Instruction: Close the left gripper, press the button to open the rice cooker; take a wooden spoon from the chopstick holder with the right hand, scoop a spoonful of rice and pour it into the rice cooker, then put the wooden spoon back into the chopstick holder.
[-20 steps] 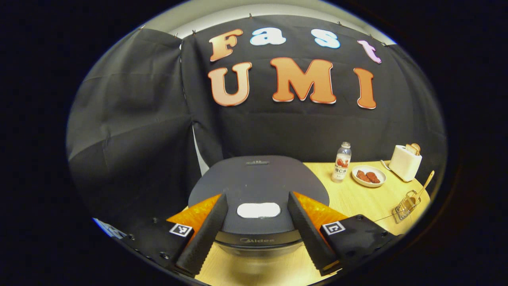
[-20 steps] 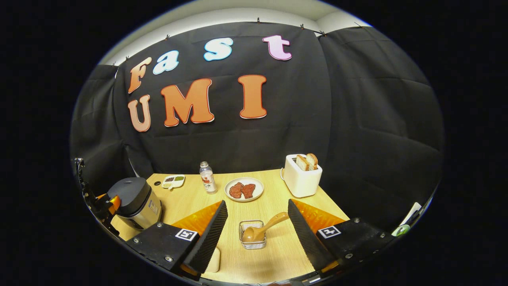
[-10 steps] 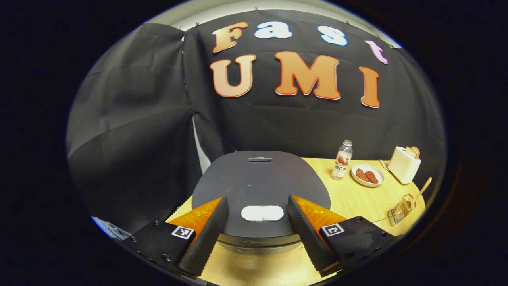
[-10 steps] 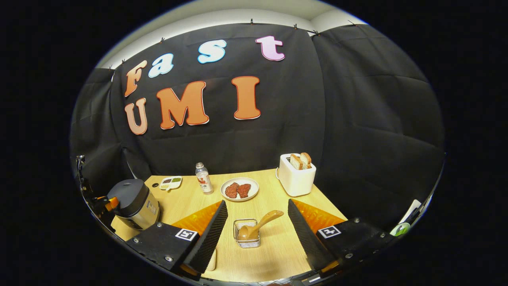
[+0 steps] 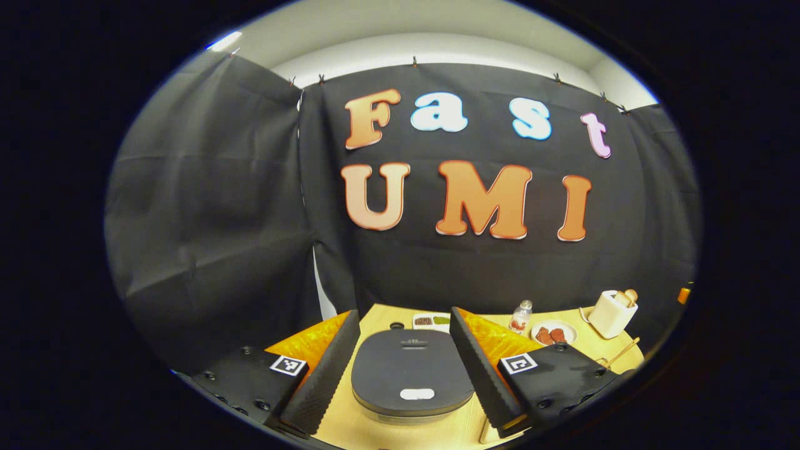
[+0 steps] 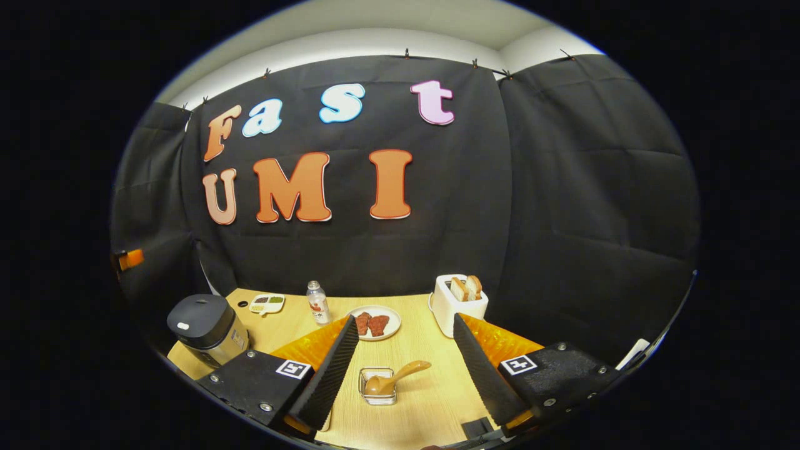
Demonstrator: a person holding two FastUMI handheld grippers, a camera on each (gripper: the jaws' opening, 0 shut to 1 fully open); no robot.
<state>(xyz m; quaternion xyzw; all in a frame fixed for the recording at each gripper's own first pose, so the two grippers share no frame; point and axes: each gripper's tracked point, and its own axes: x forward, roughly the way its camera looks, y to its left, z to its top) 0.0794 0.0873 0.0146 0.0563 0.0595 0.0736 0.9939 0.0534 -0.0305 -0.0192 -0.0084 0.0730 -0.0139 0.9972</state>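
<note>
Rice cooker [image 5: 412, 381] stood on the table [image 6: 425, 400] with its lid down, the pale button [image 5: 417, 394] on the lid's near edge, framed between the spread fingers of the left gripper [image 5: 403, 369], untouched. The wire chopstick holder [image 6: 377, 386] held the wooden spoon [image 6: 390, 379], bowl down, handle leaning right, between the spread fingers of the right gripper [image 6: 405, 369], untouched. A plate [image 6: 373, 323] carried two reddish pieces; the toaster [image 6: 456, 304] held bread slices. The right gripper view showed the cooker's side at far left.
</note>
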